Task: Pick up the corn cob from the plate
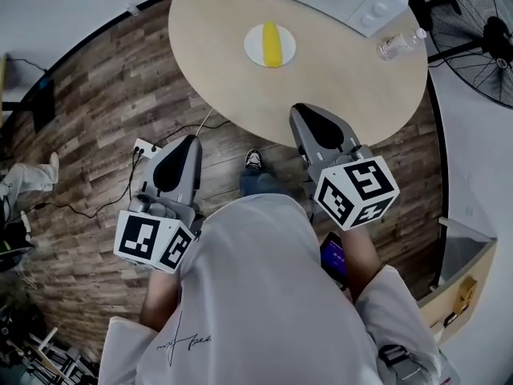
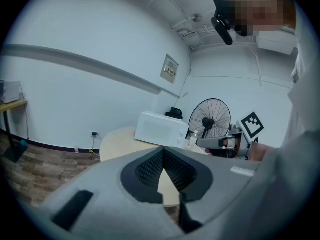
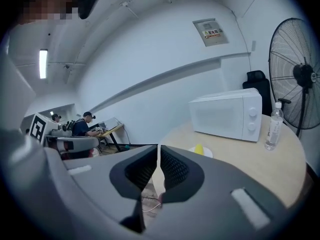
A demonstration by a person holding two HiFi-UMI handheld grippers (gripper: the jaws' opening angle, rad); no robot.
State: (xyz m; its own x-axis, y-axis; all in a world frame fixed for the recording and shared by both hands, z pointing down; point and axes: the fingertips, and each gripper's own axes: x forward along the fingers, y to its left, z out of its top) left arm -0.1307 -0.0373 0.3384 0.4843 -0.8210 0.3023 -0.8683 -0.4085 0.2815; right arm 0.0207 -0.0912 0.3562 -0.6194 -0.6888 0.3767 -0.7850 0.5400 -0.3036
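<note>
We approach; corn cob (image 1: 272, 44) on plate (image 1: 254, 52) at 12 o'clock; right hand-held gripper (image 1: 301, 111) barely parted, left hand-held gripper (image 1: 192, 139) clenched, both empty. Next: reach, widen right.

The person wears a pale grey short-sleeved shirt (image 1: 264, 295) with small dark script, blue trousers (image 1: 258, 184) and a black-and-white shoe (image 1: 253, 159). The left gripper (image 1: 191, 139) and right gripper (image 1: 300, 109) are grey shells with black pads, each carrying a white cube (image 1: 355, 191) with black square markers.
</note>
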